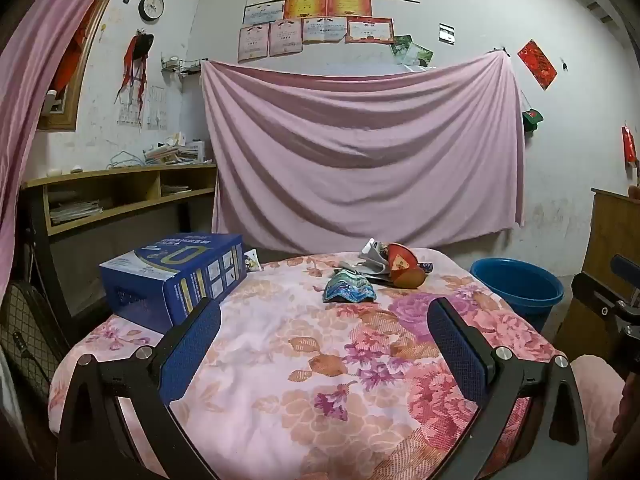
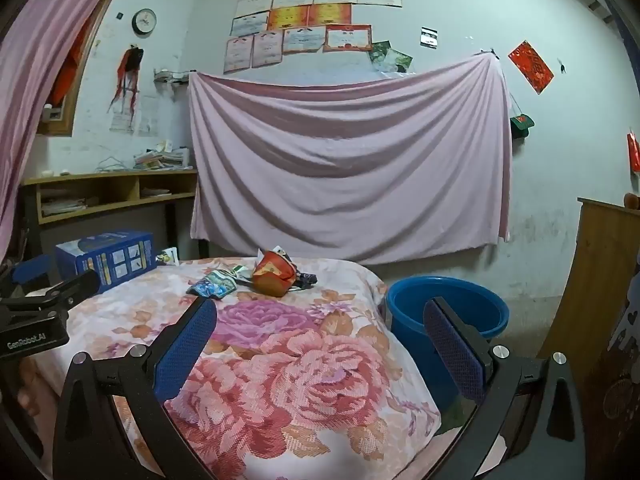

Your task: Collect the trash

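Both tools are poised at the near end of the table, which is draped in a pink flowered quilt [image 1: 320,380], and neither has anything in it: the left hand-held gripper [image 1: 324,344] has its blue-padded jaws spread wide over bare cloth, and the right hand-held gripper [image 2: 320,344] stands just as wide, one finger over the quilt and the other in front of the round blue plastic bucket [image 2: 448,312]. That readiness fits a start, since the trash lies well ahead at the far end of the quilt, gathered in one small heap: a crumpled blue-green patterned wrapper [image 1: 350,290] nearest, a squashed red and orange paper carton [image 1: 404,270] just behind it, and some grey and white scraps of paper [image 1: 372,258] touching the carton. The bucket sits on the floor just beside the table's right edge, open-topped and lower than the quilt, so it looks placed to receive whatever is carried over that side; the right tool seems the handier for that. A large dark blue printed cardboard box [image 1: 176,276] stands on the left corner, apart from the heap; whether it counts as trash cannot be told.
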Demonstrator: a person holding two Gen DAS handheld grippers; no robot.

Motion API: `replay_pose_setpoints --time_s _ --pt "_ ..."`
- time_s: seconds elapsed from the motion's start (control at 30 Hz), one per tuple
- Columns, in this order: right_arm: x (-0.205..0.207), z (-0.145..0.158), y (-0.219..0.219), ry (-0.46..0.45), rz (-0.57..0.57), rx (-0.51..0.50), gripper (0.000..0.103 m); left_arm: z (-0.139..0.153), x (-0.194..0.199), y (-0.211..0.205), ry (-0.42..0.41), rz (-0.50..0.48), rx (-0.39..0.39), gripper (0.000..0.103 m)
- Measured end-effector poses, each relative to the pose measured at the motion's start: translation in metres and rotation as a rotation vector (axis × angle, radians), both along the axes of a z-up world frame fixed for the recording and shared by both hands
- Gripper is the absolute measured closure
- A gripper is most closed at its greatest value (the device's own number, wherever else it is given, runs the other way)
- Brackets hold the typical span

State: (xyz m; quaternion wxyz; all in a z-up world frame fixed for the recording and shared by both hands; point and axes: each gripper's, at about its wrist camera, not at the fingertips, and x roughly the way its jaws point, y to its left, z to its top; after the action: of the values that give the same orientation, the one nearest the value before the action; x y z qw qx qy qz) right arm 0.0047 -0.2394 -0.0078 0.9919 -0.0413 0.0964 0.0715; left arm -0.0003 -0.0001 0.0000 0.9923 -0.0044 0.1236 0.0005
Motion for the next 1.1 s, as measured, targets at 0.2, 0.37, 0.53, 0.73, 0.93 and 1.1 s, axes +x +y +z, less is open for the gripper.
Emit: replay_pose_setpoints --time_s 0.2,0.37,0.53,0.73,0.93,1.1 --pt "0.0004 0.0000 0.0000 0.000 -0.001 0.003 0.000 0.0003 -0.0004 0.0006 0.002 0.000 -0.002 0.002" --pt "0.0007 -0.0002 -0.0009 0.001 0.000 0.005 0.000 0.0013 -0.0033 -0.0009 0.002 -0.001 -0.003 0.002" --pt "0.0011 -0.0008 0.0003 0.005 0.000 0.002 0.000 0.0001 -0.0003 0.0001 0.004 0.000 -0.001 0.002" --pt "0.0027 -0.0002 -0.0038 0.007 0.001 0.007 0.000 0.0004 -0.0021 -0.0004 0.001 0.000 -0.004 0.002" --pt "0.0010 -0.0023 0.0025 0.008 0.001 0.005 0.000 -0.0035 -0.0002 0.0012 0.000 0.003 -0.002 0.002" --pt "0.0039 -0.0026 0.0007 0.013 0.000 0.008 0.000 -0.0048 -0.0028 -0.0003 0.002 0.004 -0.003 0.002"
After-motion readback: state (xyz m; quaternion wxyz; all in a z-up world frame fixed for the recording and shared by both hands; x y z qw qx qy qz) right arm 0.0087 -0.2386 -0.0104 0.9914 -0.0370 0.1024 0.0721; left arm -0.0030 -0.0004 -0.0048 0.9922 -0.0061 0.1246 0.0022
